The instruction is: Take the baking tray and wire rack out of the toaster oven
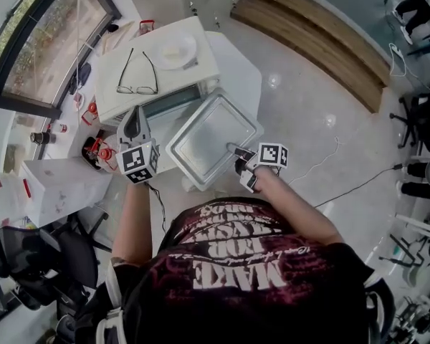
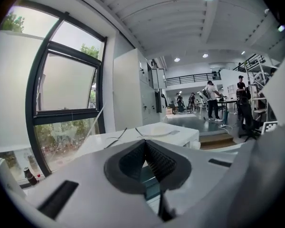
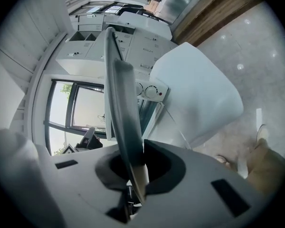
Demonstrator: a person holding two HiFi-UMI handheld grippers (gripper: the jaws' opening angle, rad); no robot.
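Tray (image 1: pixel 213 138) hangs just in front of toaster oven (image 1: pixel 178 77), near edge clamped in my right gripper (image 1: pixel 236 153). My left gripper (image 1: pixel 135 122) is closed, empty, beside the oven's front corner.

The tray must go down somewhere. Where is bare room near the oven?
Right of the oven the white table is bare, beside the tray. Glasses and a plate lie on the oven top; bottles crowd its left side.

The head view looks steeply down on the white box-shaped toaster oven (image 1: pixel 190 74). The left gripper view skims level across its top. The right gripper view, close, sights along the silver metal baking tray (image 3: pixel 118 99) toward it.
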